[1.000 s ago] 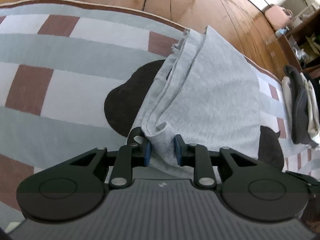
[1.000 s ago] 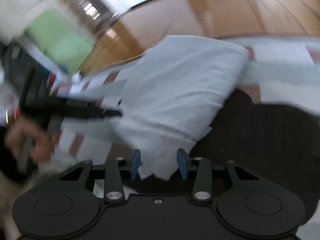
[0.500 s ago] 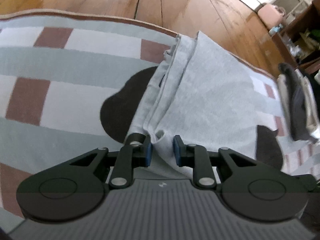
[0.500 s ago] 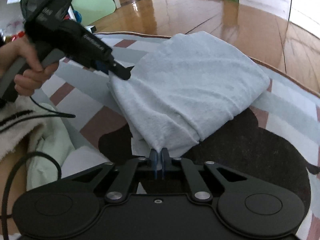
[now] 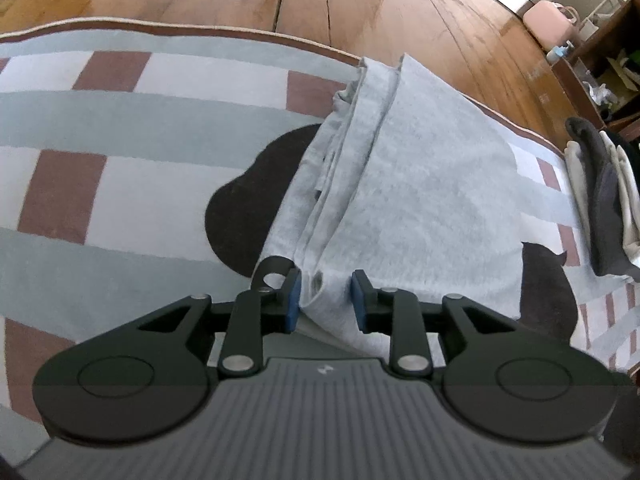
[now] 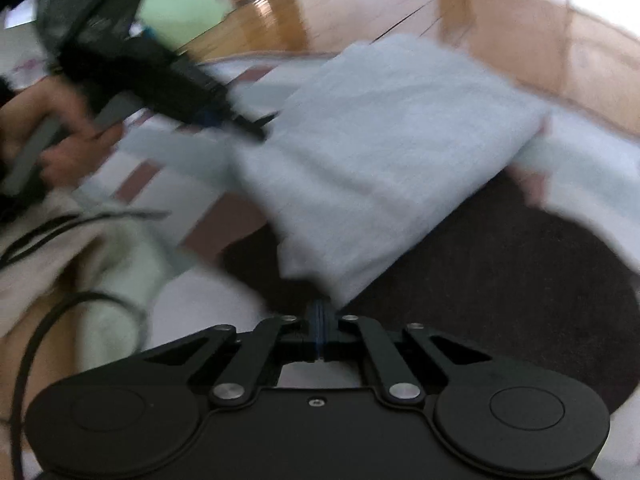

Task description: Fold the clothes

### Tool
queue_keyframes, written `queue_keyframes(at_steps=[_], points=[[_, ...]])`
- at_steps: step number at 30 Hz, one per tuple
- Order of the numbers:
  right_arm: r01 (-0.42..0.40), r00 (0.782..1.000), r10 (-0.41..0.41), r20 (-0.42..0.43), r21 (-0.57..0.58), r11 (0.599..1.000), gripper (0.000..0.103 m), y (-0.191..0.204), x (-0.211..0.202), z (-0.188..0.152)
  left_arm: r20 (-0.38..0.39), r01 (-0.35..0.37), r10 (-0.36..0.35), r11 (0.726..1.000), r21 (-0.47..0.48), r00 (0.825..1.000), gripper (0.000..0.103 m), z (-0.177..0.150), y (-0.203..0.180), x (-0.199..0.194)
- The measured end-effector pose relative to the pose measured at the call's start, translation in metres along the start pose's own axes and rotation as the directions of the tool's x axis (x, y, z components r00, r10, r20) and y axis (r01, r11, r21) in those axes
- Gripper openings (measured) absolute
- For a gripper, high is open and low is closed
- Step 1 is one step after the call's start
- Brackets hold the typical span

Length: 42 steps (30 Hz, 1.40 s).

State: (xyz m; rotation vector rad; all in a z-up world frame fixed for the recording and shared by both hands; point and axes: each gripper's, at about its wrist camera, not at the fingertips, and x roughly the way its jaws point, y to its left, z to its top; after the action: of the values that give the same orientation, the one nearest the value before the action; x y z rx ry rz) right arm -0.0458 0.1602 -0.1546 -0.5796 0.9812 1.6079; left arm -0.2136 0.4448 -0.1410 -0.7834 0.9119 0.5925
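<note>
A folded grey garment (image 5: 420, 184) lies on the checked rug (image 5: 140, 120) beside the wooden floor (image 5: 340, 0). Your left gripper (image 5: 325, 304) straddles its near corner, blue pads spread; your right gripper (image 6: 320, 322), pressed together, pinches another corner.

Each black tool (image 5: 325, 304) has 2 blue-padded fingers (image 5: 293, 300), silver pivot screws and a ribbed grey body.

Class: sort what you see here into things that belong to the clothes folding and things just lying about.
Part of the job:
folded light grey cotton garment
left gripper
right gripper

Just lying about:
checked grey, white and brown rug
stack of dark and cream folded clothes
pink case
</note>
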Motion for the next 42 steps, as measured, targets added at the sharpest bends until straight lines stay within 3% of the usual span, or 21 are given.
queue_keyframes(at_steps=[2,5,6,7,8,9,12,14,16,17,19,21,23,26,28,31,33,35,36,37,42], points=[[-0.019,0.997,0.015,0.073,0.056,0.998,0.001,-0.011,-0.006,-0.002,0.02,-0.028,0.028,1.0,0.011,0.999,0.029,0.0,-0.003,-0.004],[0.062,0.985,-0.081,0.149,0.126,0.99,0.009,-0.032,-0.019,0.01,0.071,-0.061,0.057,0.996,0.061,0.996,0.03,0.0,-0.012,-0.013],[0.078,0.979,-0.096,0.18,0.104,0.992,0.019,-0.032,-0.023,0.014,0.089,-0.063,0.056,0.995,0.075,0.994,0.03,0.0,-0.014,-0.016],[0.089,0.972,-0.101,0.213,0.065,0.994,0.052,-0.029,-0.027,0.018,0.106,-0.055,0.046,0.995,0.085,0.993,0.03,0.001,-0.017,-0.018],[0.109,0.965,-0.111,0.238,0.023,0.994,0.067,-0.026,-0.028,0.022,0.123,-0.041,0.029,0.995,0.093,0.992,0.03,0.002,-0.019,-0.021],[0.126,0.958,-0.12,0.26,-0.005,0.992,0.073,-0.026,-0.027,0.024,0.139,-0.019,0.005,0.995,0.098,0.99,0.03,0.002,-0.02,-0.024],[0.047,0.972,-0.037,0.23,-0.036,0.998,0.072,-0.03,-0.013,0.031,0.163,0.046,-0.068,0.99,0.134,0.984,0.037,0.004,-0.027,-0.029],[0.001,0.981,0.012,0.192,-0.064,0.998,0.066,-0.029,-0.002,0.034,0.155,0.092,-0.117,0.983,0.161,0.981,0.04,0.004,-0.033,-0.03],[-0.043,0.986,0.054,0.158,-0.076,0.996,0.031,-0.026,0.008,0.032,0.131,0.145,-0.171,0.972,0.186,0.977,0.04,0.003,-0.041,-0.028],[-0.063,0.987,0.074,0.143,-0.077,0.995,0.027,-0.023,0.011,0.03,0.116,0.169,-0.194,0.966,0.197,0.974,0.04,0.002,-0.045,-0.027],[-0.164,0.984,0.167,0.061,-0.062,0.985,0.004,-0.019,0.019,0.024,0.077,0.199,-0.219,0.957,0.211,0.973,0.041,0.001,-0.053,-0.02],[-0.2,0.98,0.199,-0.022,-0.078,0.977,0.003,-0.01,0.03,0.016,0.033,0.207,-0.22,0.952,0.224,0.975,0.041,-0.004,-0.061,-0.011],[-0.169,0.985,0.172,0.033,-0.072,0.983,0.008,-0.008,0.023,0.015,-0.009,0.222,-0.227,0.945,0.24,0.974,0.041,-0.009,-0.067,-0.004],[-0.187,0.974,0.174,0.148,0.079,0.979,0.016,-0.03,0.004,0.022,-0.068,0.227,-0.216,0.933,0.278,0.974,0.043,-0.017,-0.075,0.005],[-0.163,0.968,0.129,0.216,0.149,0.975,0.042,-0.043,-0.008,0.025,-0.119,0.207,-0.18,0.933,0.294,0.977,0.046,-0.023,-0.078,0.012],[-0.041,0.967,-0.003,0.256,0.164,0.986,0.057,-0.05,-0.007,0.029,-0.196,0.182,-0.136,0.955,0.234,0.971,0.046,-0.034,-0.066,0.021],[0.004,0.968,-0.047,0.245,0.177,0.984,0.059,-0.052,0.008,0.029,-0.206,0.184,-0.142,0.961,0.205,0.968,0.046,-0.035,-0.061,0.019],[-0.042,0.973,-0.011,0.232,0.223,0.974,0.061,-0.054,0.019,0.025,-0.204,0.191,-0.152,0.963,0.19,0.967,0.046,-0.036,-0.058,0.016],[-0.077,0.973,0.018,0.231,0.249,0.965,0.057,-0.054,0.022,0.021,-0.204,0.192,-0.151,0.962,0.195,0.967,0.046,-0.036,-0.059,0.017],[-0.098,0.973,0.035,0.226,0.273,0.957,0.046,-0.052,0.024,0.015,-0.2,0.195,-0.155,0.96,0.201,0.968,0.046,-0.036,-0.06,0.017],[-0.119,0.979,0.059,0.194,0.313,0.942,0.033,-0.054,0.02,-0.003,-0.06,0.266,-0.26,0.941,0.21,0.964,0.046,-0.012,-0.059,-0.007]])
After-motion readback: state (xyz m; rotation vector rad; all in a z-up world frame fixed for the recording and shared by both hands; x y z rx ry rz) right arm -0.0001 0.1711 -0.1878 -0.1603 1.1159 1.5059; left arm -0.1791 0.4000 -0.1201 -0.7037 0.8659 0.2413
